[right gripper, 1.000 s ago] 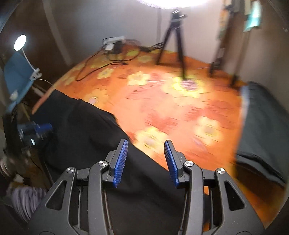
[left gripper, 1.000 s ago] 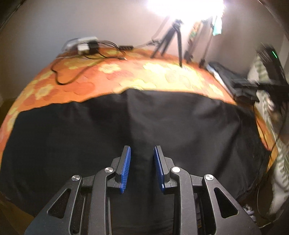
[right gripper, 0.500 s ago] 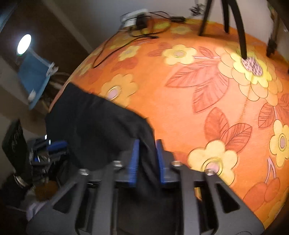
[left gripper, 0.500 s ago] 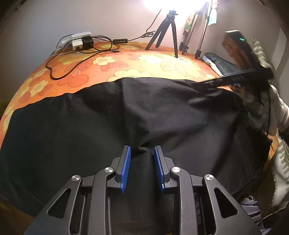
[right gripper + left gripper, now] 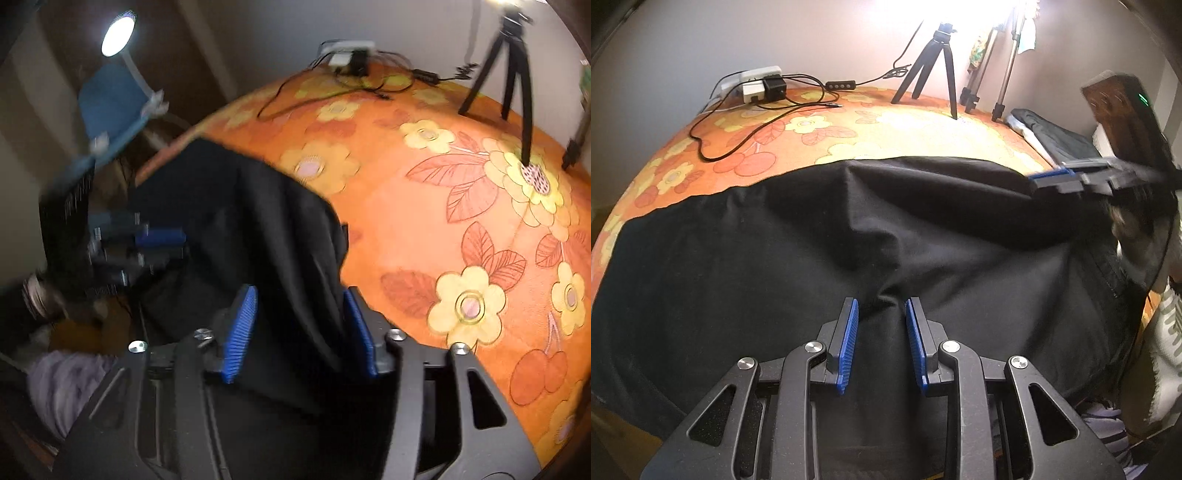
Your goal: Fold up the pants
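Observation:
Black pants lie spread across an orange flowered tablecloth. My left gripper sits low over the near edge, its blue pads a little apart with a pinched ridge of black cloth running between them. My right gripper has its pads wide apart around a raised fold of the pants, lifted off the cloth. The right gripper also shows in the left wrist view at the pants' far right edge. The left gripper shows blurred in the right wrist view.
A power strip with plugs and black cables lies at the back left. A black tripod and light stands stand at the back. A folded dark garment lies at the back right. A blue lamp stands off the table's left.
My right gripper closed in on the pants' edge, then opened wider, with the fold now raised between its pads. The pants' right side has bunched up. My left gripper stays put.

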